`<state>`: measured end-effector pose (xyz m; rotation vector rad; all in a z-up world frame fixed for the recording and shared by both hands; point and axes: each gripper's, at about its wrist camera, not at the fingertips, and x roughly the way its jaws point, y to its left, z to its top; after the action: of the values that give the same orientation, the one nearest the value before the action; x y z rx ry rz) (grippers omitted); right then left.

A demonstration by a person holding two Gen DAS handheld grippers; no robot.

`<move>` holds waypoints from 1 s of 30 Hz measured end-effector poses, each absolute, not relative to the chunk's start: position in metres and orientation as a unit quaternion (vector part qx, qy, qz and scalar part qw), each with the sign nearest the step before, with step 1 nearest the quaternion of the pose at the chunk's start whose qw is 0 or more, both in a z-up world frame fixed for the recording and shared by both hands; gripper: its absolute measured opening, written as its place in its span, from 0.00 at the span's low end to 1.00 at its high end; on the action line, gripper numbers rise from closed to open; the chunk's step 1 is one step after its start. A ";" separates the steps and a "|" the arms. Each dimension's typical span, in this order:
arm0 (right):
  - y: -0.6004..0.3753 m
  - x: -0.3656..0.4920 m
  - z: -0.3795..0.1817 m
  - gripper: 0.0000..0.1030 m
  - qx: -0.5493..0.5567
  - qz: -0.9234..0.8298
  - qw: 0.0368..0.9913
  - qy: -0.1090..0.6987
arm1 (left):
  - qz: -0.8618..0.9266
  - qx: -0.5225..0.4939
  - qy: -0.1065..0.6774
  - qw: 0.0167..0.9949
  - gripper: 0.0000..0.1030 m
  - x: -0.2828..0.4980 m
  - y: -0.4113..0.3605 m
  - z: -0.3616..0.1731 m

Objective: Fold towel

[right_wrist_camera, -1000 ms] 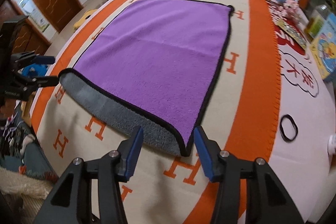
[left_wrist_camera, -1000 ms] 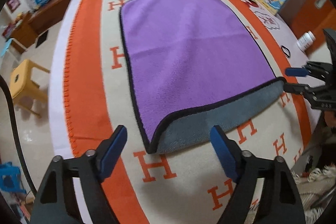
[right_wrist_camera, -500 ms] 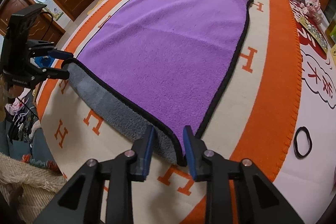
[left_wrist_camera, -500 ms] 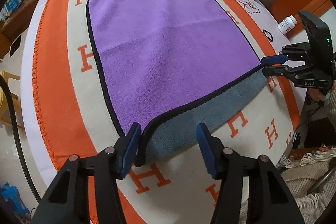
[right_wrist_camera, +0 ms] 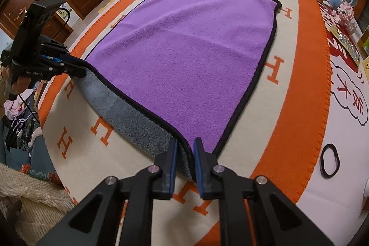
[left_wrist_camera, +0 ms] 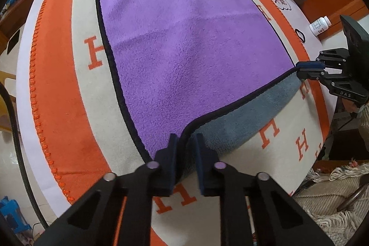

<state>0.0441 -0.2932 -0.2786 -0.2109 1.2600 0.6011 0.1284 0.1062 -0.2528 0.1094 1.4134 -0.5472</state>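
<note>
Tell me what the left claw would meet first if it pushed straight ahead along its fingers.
Nothing solid, as far as I can judge: the left claw is already shut on the near corner of the purple microfibre towel with black trim, so it would only push cloth across the orange-and-cream H-patterned blanket.

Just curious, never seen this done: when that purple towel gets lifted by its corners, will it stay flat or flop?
Probably flop: the towel already sags between the left tongs and right tongs. Its plush pile looks grippy, so slipping seems unlikely.
</note>
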 end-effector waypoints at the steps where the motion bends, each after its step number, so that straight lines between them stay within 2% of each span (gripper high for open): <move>1: -0.292 0.043 -0.278 0.09 -0.097 0.276 0.762 0.578 | -0.249 0.049 0.639 0.726 0.08 0.127 0.106 -0.252; 8: -0.294 0.038 -0.265 0.05 -0.093 0.262 0.778 0.563 | -0.228 0.079 0.617 0.749 0.05 0.117 0.096 -0.229; 15: -0.298 0.055 -0.235 0.05 -0.078 0.220 0.817 0.527 | -0.174 0.083 0.576 0.794 0.05 0.138 0.097 -0.190; 23: -0.288 0.125 -0.189 0.05 -0.068 0.161 0.867 0.467 | -0.101 0.101 0.510 0.848 0.05 0.212 0.090 -0.148; 30: -0.280 0.210 -0.189 0.05 -0.062 0.103 0.884 0.451 | -0.055 0.107 0.486 0.866 0.05 0.292 0.079 -0.152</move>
<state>0.2095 -0.2802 -0.1891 -0.1297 0.9386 0.2134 0.2923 0.0789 -0.1517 0.2240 1.0181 -0.1147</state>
